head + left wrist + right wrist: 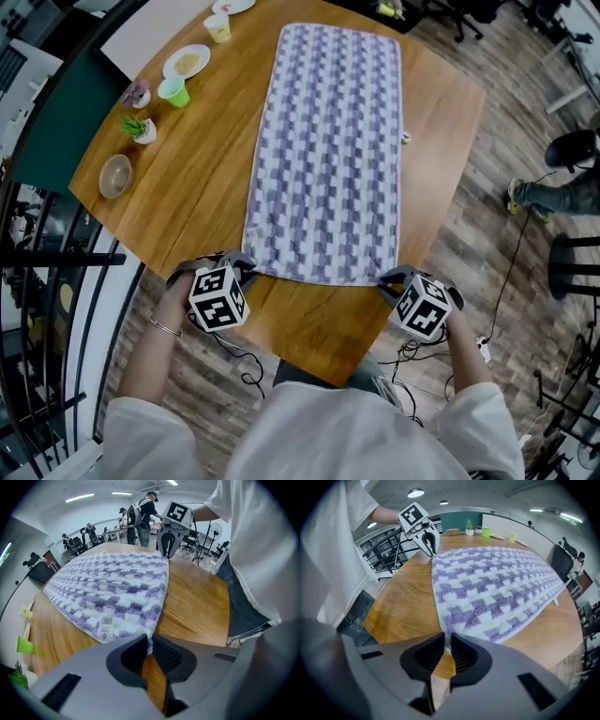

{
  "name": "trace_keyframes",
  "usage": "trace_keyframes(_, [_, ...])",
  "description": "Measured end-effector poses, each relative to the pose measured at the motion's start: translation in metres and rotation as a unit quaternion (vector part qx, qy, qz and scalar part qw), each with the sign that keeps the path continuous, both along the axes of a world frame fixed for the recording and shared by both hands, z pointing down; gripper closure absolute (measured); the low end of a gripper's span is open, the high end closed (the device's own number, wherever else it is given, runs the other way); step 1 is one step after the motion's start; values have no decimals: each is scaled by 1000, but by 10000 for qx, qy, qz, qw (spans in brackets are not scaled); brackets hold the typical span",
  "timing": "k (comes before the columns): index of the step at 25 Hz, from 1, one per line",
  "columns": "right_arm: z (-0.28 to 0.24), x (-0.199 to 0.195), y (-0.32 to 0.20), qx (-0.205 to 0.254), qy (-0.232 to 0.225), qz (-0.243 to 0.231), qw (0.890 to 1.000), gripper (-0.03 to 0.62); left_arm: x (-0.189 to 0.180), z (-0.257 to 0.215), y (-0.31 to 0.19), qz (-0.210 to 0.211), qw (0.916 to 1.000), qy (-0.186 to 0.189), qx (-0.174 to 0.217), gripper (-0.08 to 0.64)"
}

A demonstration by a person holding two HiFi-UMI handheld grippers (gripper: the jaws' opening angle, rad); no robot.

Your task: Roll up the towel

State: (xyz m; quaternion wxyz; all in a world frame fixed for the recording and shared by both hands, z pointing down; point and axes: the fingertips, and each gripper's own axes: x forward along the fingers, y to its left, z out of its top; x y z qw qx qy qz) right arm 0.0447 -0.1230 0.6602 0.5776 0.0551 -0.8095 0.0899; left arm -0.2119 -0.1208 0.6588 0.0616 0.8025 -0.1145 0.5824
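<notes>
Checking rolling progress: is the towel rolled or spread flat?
Spread flat: the towel lies full-length on the table, no roll started.

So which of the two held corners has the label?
The towel corner pinched in the left gripper: a white barcode label sits beside it. The right gripper corner shows none.

The purple-and-white checked towel [325, 150] lies flat, unrolled. Its near corners are pinched in the left tongs [244, 266] and right tongs [387, 280].
</notes>
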Motion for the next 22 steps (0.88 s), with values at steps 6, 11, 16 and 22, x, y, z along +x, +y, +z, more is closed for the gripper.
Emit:
trace_keyframes(6, [-7, 9, -1, -102, 20, 173, 9998, 546, 7, -12, -1, -247, 9992, 316, -51, 523])
trace_keyframes(11, [-32, 11, 6, -600, -228, 390, 9972, 546, 7, -34, 13, -199, 9970, 496, -562, 523])
trace_keyframes(16, [-68, 6, 27, -985, -768, 607, 9903, 546, 3, -56, 30, -239, 9941, 656, -827, 522])
trace_keyframes(22, [-95, 3, -25, -525, -1023, 691, 9910, 546, -3, -82, -32, -436, 9966, 670, -173, 522])
